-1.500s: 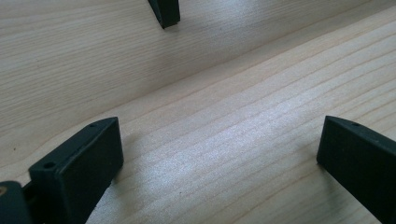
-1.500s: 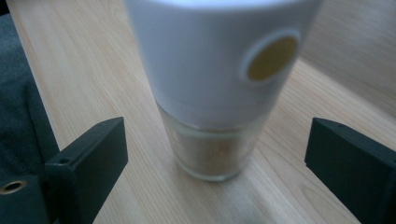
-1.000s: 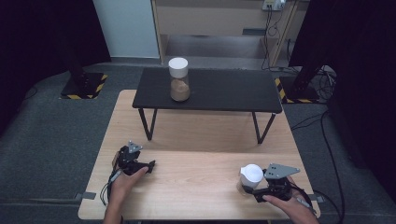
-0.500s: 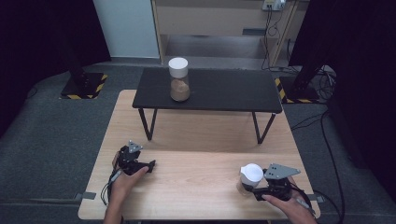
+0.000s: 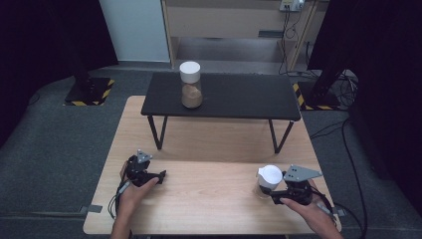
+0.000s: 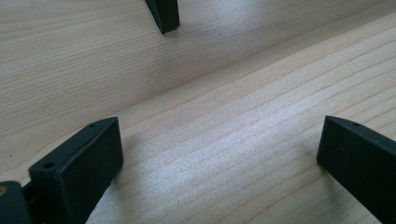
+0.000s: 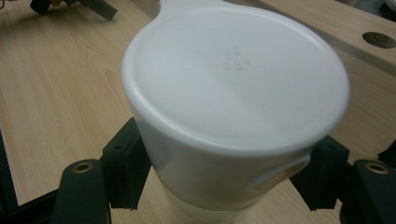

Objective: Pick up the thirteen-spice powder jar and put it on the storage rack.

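On the pale wooden table, the right gripper clamps a light, slippery white-lidded clear plastic jar below its lid, while the left gripper rests with jaws apart.

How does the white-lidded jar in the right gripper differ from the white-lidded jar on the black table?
The clear white-lidded jar in the right gripper stands on the light wooden table, clamped between the fingers; the clear white-lidded jar on the black table stands free. The far jar holds brown filling; none shows in the near one. Both are upright.
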Demonstrator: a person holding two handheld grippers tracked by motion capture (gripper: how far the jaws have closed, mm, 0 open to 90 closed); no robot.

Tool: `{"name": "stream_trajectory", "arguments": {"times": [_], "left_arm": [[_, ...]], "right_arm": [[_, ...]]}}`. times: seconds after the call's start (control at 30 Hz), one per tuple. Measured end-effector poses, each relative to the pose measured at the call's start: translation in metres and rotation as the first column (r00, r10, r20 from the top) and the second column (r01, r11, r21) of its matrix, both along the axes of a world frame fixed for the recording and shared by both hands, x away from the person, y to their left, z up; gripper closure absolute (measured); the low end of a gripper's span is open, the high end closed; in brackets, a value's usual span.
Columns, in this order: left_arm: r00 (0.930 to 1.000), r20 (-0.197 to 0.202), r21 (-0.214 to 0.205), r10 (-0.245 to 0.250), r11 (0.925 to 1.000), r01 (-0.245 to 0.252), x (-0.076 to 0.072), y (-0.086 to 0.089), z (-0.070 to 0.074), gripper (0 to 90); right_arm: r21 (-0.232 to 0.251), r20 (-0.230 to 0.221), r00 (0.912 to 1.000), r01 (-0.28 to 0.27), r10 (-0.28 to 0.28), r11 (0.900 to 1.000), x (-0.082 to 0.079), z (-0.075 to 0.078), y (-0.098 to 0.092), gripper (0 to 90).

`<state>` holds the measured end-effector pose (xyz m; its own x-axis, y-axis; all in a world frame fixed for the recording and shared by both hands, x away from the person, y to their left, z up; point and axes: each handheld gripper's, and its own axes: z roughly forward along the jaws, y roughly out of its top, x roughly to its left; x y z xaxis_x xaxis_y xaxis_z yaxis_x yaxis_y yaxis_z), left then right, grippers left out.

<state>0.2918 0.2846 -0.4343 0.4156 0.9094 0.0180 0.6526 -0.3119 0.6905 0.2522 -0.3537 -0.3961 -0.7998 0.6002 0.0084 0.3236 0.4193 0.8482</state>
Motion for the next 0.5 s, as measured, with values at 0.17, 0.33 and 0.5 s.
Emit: {"name": "stream_trajectory", "arguments": {"times": [0.17, 0.33, 0.5], "left_arm": [[1.0000, 0.003, -0.001, 0.000, 1.0000, 0.000, 0.000, 0.000, 0.000, 0.0], [1.0000, 0.006, -0.003, 0.002, 1.0000, -0.002, -0.001, 0.000, -0.001, 0.0], [1.0000, 0.006, -0.003, 0.002, 1.0000, -0.002, -0.001, 0.000, -0.001, 0.0]], "right_arm": [[0.008, -0.008, 0.9999, 0.012, -0.012, 0.9999, 0.008, 0.004, -0.001, 31.4], [0.022, -0.016, 0.9996, 0.022, -0.022, 0.9995, 0.016, 0.011, -0.003, 31.4], [0.018, -0.019, 0.9994, 0.030, -0.030, 0.9994, 0.025, 0.022, -0.002, 31.3]]}}
